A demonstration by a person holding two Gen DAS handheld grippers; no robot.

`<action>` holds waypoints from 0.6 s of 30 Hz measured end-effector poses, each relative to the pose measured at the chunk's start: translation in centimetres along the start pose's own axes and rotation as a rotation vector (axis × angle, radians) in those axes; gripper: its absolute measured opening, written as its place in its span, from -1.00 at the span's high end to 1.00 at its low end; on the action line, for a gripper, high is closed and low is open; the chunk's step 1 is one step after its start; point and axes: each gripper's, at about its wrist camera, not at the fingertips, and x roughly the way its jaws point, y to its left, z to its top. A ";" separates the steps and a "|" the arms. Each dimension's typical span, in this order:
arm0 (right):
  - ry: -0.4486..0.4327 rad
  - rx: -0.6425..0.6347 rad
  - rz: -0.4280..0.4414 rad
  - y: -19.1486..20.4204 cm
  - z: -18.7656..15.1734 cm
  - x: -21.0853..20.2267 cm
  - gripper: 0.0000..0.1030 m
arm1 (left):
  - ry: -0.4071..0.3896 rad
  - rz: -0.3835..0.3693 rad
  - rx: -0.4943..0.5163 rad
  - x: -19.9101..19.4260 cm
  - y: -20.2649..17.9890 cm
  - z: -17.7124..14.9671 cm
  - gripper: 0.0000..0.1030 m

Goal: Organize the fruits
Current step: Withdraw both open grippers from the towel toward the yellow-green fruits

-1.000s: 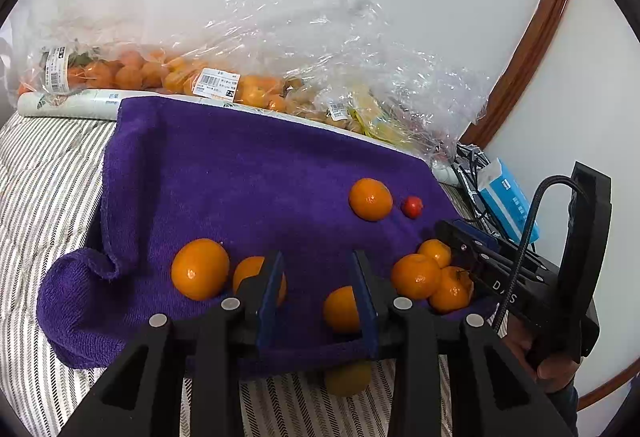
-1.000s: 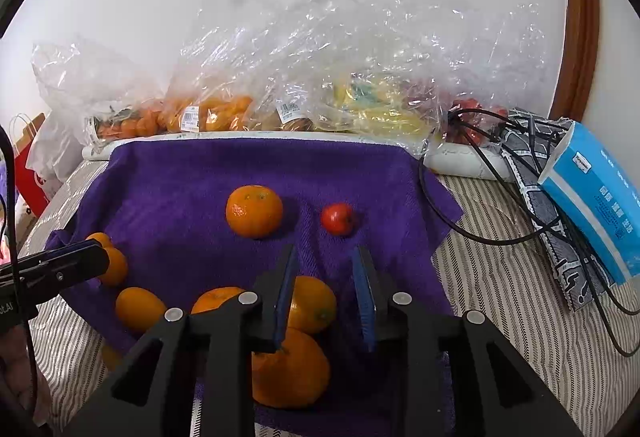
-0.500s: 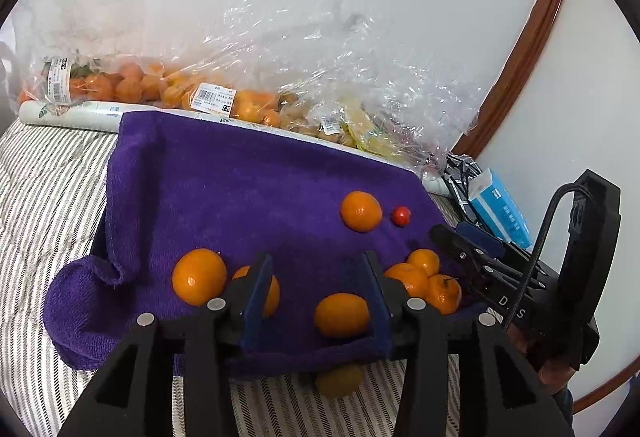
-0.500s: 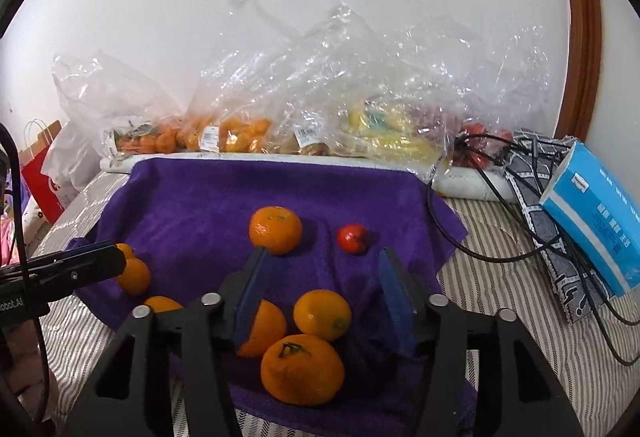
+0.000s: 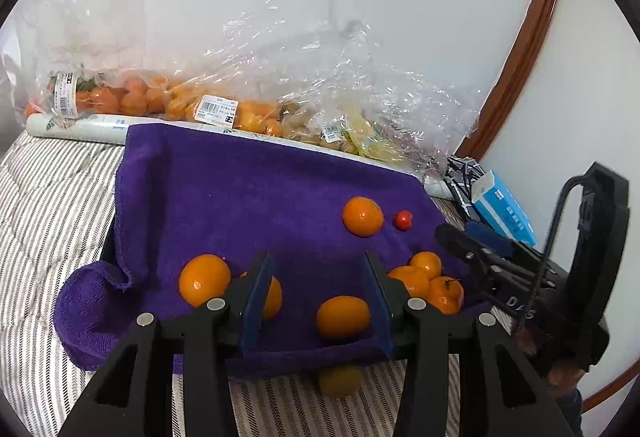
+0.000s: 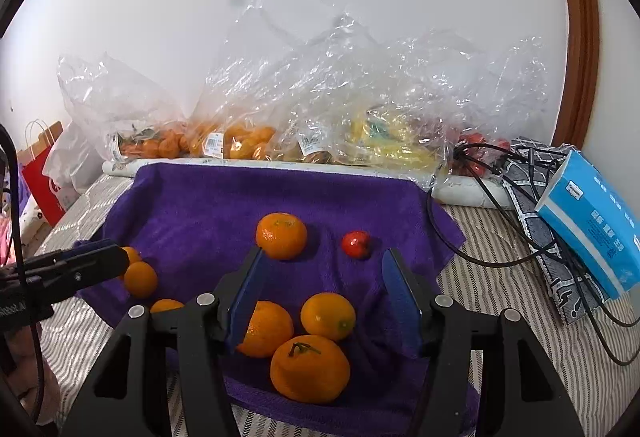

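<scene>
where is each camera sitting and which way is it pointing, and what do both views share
Left wrist view: sits on the left gripper, angled down over the purple towel; its open black fingers frame an orange; the right gripper and part of a hand show at right.
Right wrist view: sits on the right gripper, jaws opening, above three clustered oranges; the left gripper enters at left.
Shared: the towel, the lone orange beside the small red fruit, the plastic bags, the blue box.
</scene>
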 end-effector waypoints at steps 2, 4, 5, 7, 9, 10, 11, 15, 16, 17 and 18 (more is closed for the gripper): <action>-0.006 0.007 0.010 0.0 0.2 -0.3 -0.16 | 0.004 0.010 0.002 0.2 0.0 -0.2 0.16; -0.020 0.007 0.018 0.3 0.3 -0.9 -0.16 | 0.004 0.015 0.001 0.2 0.1 -0.3 0.16; -0.028 0.005 0.019 0.4 0.3 -1.1 -0.16 | 0.001 0.016 0.000 0.2 0.1 -0.4 0.16; -0.046 -0.006 0.023 0.9 0.2 -1.8 -0.16 | -0.007 0.025 0.000 0.0 0.1 -0.5 0.16; -0.053 -0.014 0.023 1.3 -0.2 -2.2 -0.15 | -0.019 0.031 -0.003 -0.3 0.2 -0.5 0.16; -0.054 -0.017 0.025 1.6 -0.5 -2.4 -0.15 | -0.026 0.037 -0.004 -0.4 0.3 -0.7 0.16; -0.048 -0.020 0.029 1.8 -0.8 -2.6 -0.14 | -0.029 0.040 -0.003 -0.6 0.3 -0.8 0.16; -0.019 -0.031 0.026 2.7 -1.8 -3.6 -0.11 | -0.037 0.063 0.002 -1.7 0.8 -1.8 0.16; -0.017 -0.027 0.020 2.9 -2.1 -4.1 -0.10 | -0.041 0.072 0.004 -2.1 0.9 -2.1 0.16; -0.013 -0.019 0.012 3.1 -2.4 -4.5 -0.11 | -0.046 0.081 0.007 -2.5 1.1 -2.3 0.16; -0.007 -0.007 0.012 3.2 -2.6 -4.9 -0.11 | -0.052 0.091 0.011 -3.0 1.3 -2.6 0.16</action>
